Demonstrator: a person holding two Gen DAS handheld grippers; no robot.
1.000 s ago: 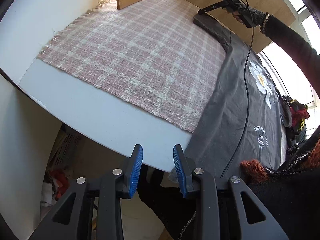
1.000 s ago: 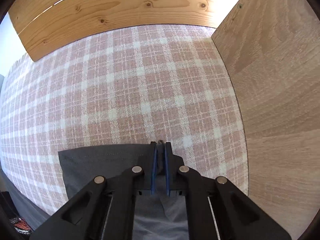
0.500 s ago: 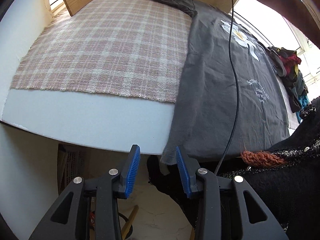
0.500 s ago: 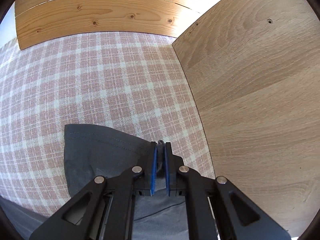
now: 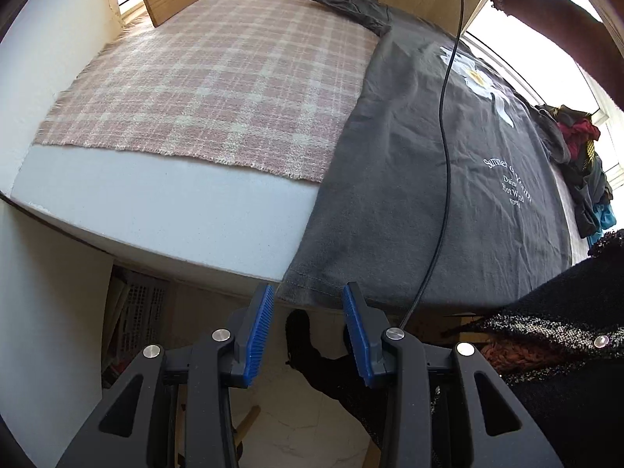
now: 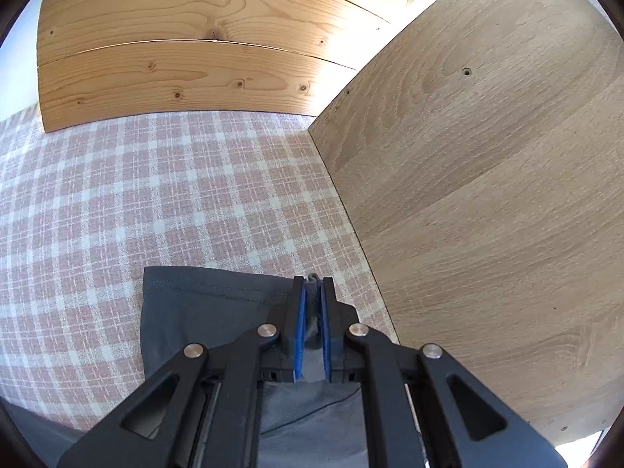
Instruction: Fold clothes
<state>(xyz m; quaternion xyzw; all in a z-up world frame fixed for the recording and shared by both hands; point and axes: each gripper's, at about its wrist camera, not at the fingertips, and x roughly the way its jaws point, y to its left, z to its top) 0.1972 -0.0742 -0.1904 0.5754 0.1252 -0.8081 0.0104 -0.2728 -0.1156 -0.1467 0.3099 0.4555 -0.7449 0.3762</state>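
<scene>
Our left claw (image 5: 308, 327) hangs just off the near edge of the bench (image 5: 163, 210), its blue pads spread wide with nothing between them. The hem corner of the T-shirt (image 5: 409, 179) drapes over that edge directly ahead of the gap, apart from either pad.

The T-shirt is dark grey, lying flat and face up on the right side of the bench, with a white daisy print and white lettering. Its left edge overlaps the pink plaid cloth (image 5: 218, 78) that covers most of the bench top.

At the far end our right claw (image 6: 311, 304) is clamped tight on the sleeve (image 6: 202, 312); a pinch of grey fabric shows between the blue pads. The sleeve is lifted off the cloth at the pinch and spreads out to the left.

A black cable (image 5: 444, 124) trails from our right arm across the shirt. Pine planks (image 6: 175, 54) and a wood panel (image 6: 487, 195) stand behind the bench. A pile of clothes (image 5: 585, 163) sits beyond the shirt's right side.
</scene>
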